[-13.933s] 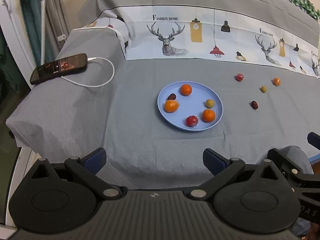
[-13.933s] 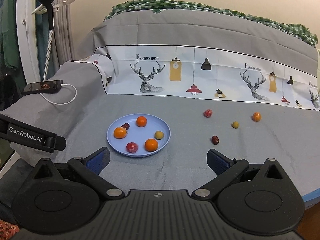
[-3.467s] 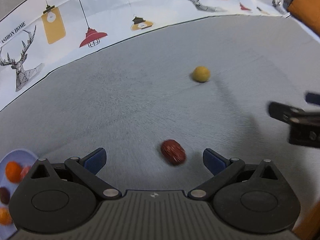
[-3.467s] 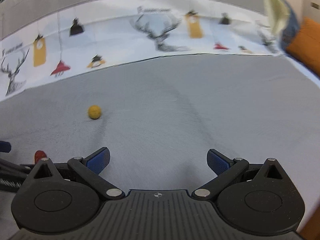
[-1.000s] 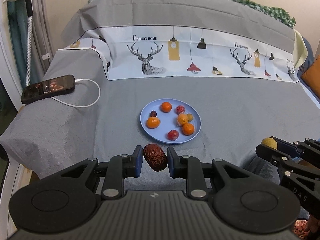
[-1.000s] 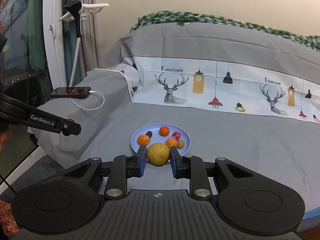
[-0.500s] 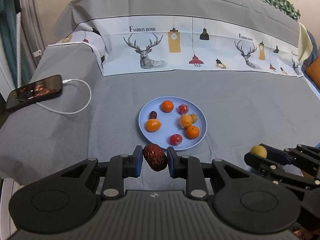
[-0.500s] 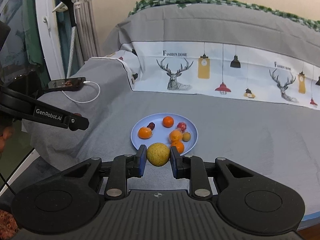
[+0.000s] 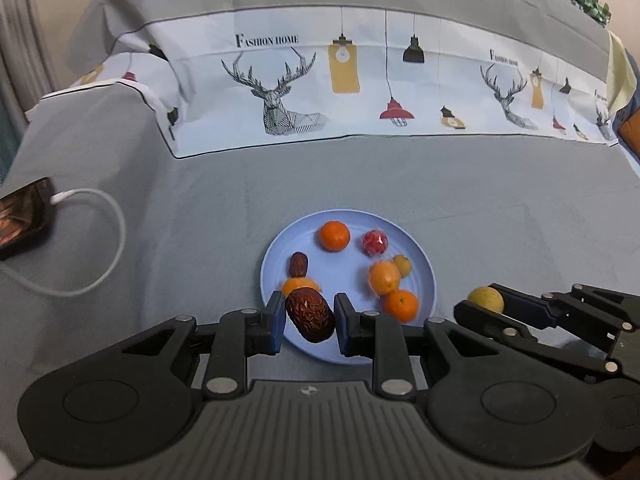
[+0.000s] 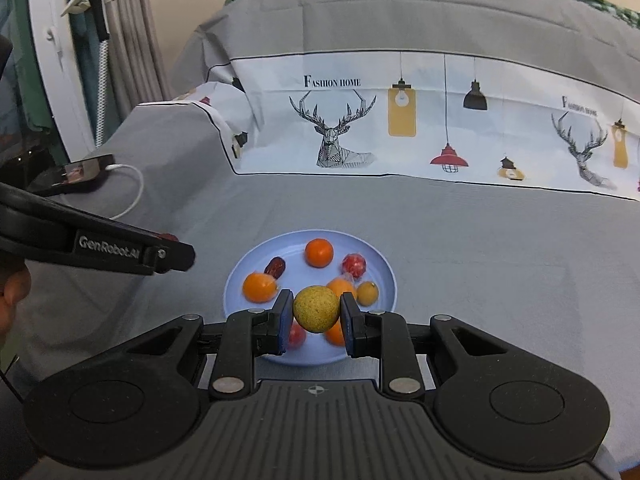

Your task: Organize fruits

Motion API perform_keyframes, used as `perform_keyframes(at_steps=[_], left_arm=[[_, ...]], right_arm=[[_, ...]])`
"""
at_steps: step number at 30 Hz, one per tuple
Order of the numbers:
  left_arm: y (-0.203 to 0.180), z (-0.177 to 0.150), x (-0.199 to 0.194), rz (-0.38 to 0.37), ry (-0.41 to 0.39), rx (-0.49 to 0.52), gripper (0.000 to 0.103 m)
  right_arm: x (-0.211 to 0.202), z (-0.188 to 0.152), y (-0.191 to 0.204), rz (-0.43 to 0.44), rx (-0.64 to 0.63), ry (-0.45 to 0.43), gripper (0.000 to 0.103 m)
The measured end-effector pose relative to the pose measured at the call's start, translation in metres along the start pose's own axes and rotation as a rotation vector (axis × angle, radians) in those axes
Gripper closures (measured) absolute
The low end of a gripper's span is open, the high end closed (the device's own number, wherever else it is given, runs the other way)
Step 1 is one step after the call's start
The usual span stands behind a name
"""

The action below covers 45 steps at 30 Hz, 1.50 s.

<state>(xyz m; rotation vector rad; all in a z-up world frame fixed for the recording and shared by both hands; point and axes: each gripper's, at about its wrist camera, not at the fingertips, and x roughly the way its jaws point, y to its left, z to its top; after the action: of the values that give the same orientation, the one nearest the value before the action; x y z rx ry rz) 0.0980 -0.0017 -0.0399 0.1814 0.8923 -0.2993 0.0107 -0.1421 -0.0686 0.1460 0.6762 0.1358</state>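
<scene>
A light blue plate [image 9: 348, 350] lies on the grey bed cover and holds several small fruits: oranges, a red one, a small yellow one and a brown date. My left gripper [image 9: 309, 320] is shut on a brown date [image 9: 310, 314] just above the plate's near left rim. My right gripper [image 10: 315, 314] is shut on a yellow-green round fruit [image 10: 316, 309] above the plate's [image 10: 384, 276] near edge. The right gripper with its fruit also shows at the right of the left wrist view [image 9: 486, 300].
A phone [image 9: 22, 218] with a white charging cable [image 9: 96, 240] lies on the cover at far left. A printed sheet with deer and lamps [image 9: 360, 88] drapes the raised back. The left gripper's arm [image 10: 92, 246] crosses the left of the right wrist view.
Both grippers have moved forward and closer to the plate, each still holding its fruit. The plate looks larger and sits just under the fingertips.
</scene>
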Motion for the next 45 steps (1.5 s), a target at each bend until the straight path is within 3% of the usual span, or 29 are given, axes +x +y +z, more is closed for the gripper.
perform_keyframes(at_steps=[15,17,18,19,20,21,25,31,36,45], left_arm=[[0.000,0.024,0.102,0.006,0.092,0.062,0.074],[0.001,0.026,0.105,-0.013,0.074,0.069,0.050],[0.001,0.027,0.106,-0.023,0.064,0.070,0.019],[0.002,0.027,0.104,-0.014,0.045,0.065,0.001],[0.002,0.027,0.100,0.000,0.019,0.060,0.000],[0.003,0.025,0.093,0.015,-0.001,0.061,0.001],[0.007,0.009,0.071,0.055,0.061,0.047,0.001],[0.015,-0.019,0.011,0.102,0.081,-0.020,0.000],[0.011,-0.041,-0.029,0.118,0.096,-0.055,0.000],[-0.004,-0.072,-0.081,0.164,0.026,-0.057,0.000]], right_arm=[[0.101,-0.001,-0.013,-0.002,-0.034,0.108,0.077],[0.109,0.001,-0.013,0.005,-0.048,0.110,0.076],[0.114,0.001,-0.013,0.020,-0.059,0.117,0.067],[0.118,0.002,-0.013,0.030,-0.070,0.129,0.057],[0.119,0.003,-0.013,0.014,-0.073,0.135,0.037],[0.118,0.004,-0.013,-0.014,-0.069,0.134,0.026],[0.089,-0.003,-0.010,-0.011,-0.049,0.154,0.013],[0.027,-0.018,0.000,-0.042,-0.006,0.151,0.009],[-0.019,-0.024,0.009,-0.123,0.033,0.065,0.005],[-0.070,-0.040,0.024,-0.157,-0.005,-0.016,0.003]])
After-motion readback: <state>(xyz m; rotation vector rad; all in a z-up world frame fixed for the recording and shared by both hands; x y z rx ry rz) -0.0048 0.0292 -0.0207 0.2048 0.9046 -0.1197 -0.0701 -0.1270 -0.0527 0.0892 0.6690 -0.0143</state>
